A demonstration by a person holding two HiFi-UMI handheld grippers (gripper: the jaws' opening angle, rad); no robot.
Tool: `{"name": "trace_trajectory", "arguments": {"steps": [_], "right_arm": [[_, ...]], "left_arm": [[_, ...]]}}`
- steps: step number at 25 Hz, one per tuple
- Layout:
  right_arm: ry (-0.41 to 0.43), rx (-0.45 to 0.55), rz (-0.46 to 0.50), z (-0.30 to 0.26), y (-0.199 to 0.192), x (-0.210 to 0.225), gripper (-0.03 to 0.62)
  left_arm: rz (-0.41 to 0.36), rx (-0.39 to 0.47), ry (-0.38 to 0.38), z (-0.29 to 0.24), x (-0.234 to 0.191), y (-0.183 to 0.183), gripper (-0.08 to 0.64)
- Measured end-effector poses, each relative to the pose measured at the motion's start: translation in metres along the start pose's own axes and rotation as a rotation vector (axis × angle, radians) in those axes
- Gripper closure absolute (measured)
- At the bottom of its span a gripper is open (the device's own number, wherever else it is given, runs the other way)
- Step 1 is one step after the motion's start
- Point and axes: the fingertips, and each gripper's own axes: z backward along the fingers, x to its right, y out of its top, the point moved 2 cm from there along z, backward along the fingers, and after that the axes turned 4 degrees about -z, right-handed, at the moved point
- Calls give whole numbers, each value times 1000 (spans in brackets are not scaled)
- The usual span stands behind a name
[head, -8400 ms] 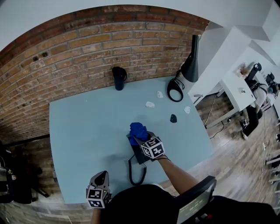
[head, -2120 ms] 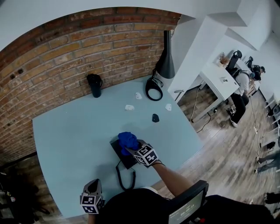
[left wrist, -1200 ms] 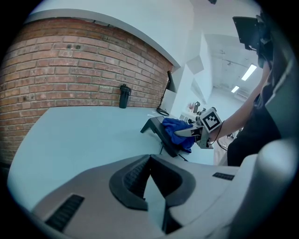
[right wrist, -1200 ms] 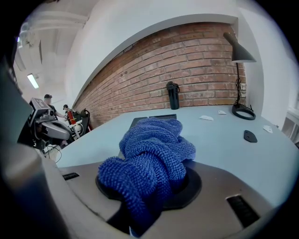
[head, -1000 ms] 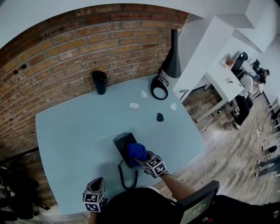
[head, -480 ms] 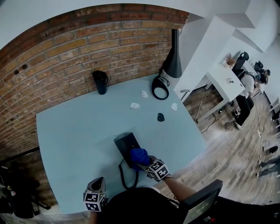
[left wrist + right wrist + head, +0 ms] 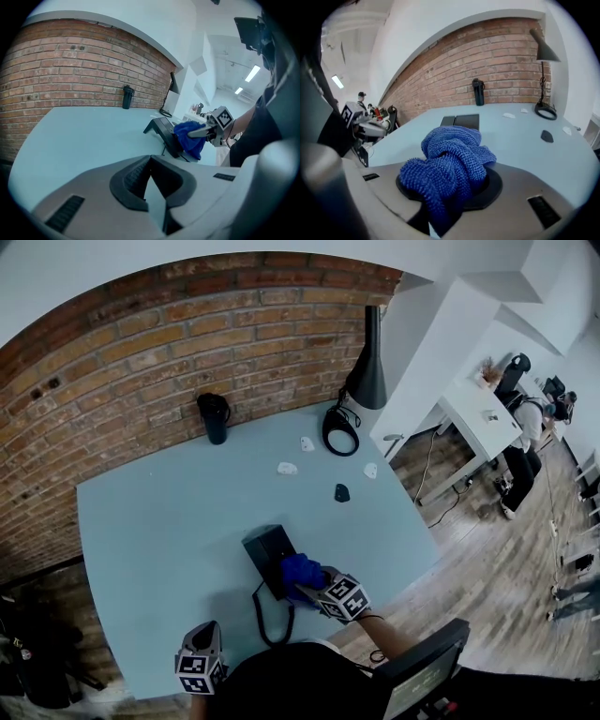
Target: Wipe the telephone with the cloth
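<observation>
A pale blue desk (image 7: 159,512) stands against a brick wall (image 7: 141,343), with a white office room beyond it to the right. On the near middle of the desk lies the black telephone (image 7: 266,549), its coiled cord (image 7: 265,613) looping toward the desk's near edge. The blue cloth (image 7: 300,570) is bunched on the telephone's near right part. The right tongs (image 7: 311,583) are clenched on it: in the right gripper view the terry folds (image 7: 450,168) fill the jaws and spill over them, with the telephone's far end (image 7: 461,121) bare just ahead.

The left tongs (image 7: 210,627) hover near the desk's near edge, well apart from the telephone. Their jaws are drawn together at the tips with nothing between them, so this hand takes no part in the work.

The wipe looks to be under way and working over the near end. Whether the far part or the sides have been covered cannot be told, as no dirt or streaks show.

Further out, near the wall, stand a black tumbler (image 7: 214,416) and a black lamp (image 7: 367,362).
</observation>
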Motion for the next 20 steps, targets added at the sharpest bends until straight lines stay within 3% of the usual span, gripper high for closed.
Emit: {"name": "trace_trajectory", "arguments": {"steps": [4, 8, 12, 15, 20], "right_arm": [[-46, 137, 23, -12, 80, 34, 426], [-70, 121, 57, -42, 120, 59, 426], [-60, 34, 55, -70, 111, 65, 426], [-40, 69, -22, -69, 103, 67, 426], [-29, 79, -47, -69, 97, 66, 426]], "left_arm": [[3, 2, 5, -1, -1, 0, 537], [-9, 5, 12, 0, 1, 1, 538], [7, 10, 39, 6, -4, 1, 538], [26, 8, 59, 10, -8, -2, 538], [31, -11, 56, 9, -6, -7, 537]]}}
